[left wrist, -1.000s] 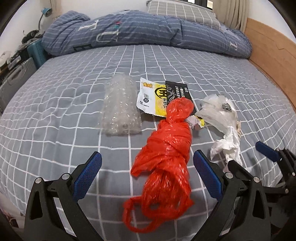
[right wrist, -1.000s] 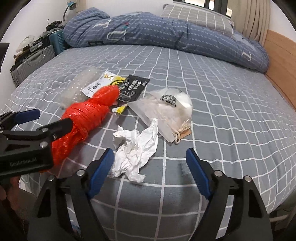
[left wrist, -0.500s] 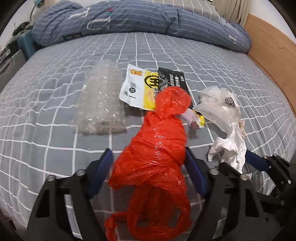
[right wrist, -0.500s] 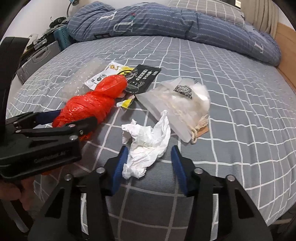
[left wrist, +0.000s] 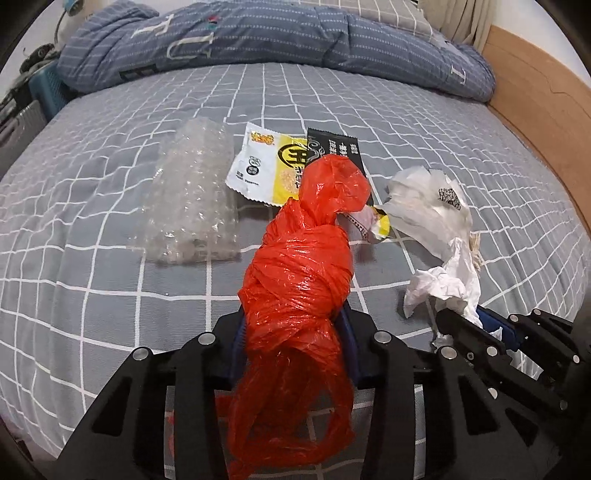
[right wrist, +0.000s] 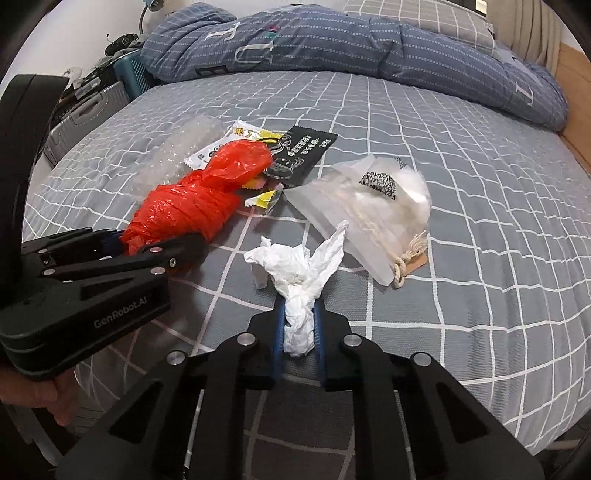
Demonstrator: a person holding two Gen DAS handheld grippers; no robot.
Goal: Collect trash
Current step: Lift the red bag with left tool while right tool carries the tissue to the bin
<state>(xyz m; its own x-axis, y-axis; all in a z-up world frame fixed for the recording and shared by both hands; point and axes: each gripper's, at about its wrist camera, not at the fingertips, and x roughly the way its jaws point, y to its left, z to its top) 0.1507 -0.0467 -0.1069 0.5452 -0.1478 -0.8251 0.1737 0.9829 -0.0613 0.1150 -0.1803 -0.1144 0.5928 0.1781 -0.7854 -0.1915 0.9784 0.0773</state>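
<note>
We are in a home bedroom: a bed with a grey checked sheet (left wrist: 110,177) fills the view, a rolled blue duvet (left wrist: 258,37) and a pillow (right wrist: 417,14) lie at its far end, a wooden bed frame (left wrist: 535,103) runs along the right, and suitcases (right wrist: 88,114) stand at the far left.

Bedsheet (left wrist: 110,295) grey, white grid. Duvet (left wrist: 277,33) blue, dotted stripes, pale letters. Plastic bag (left wrist: 299,288) bright red-orange. Snack wrapper (left wrist: 266,170) white-yellow; second wrapper (right wrist: 306,147) black, white print. Crumpled tissue (right wrist: 295,280) white. Gripper pads (right wrist: 319,328) blue.
</note>
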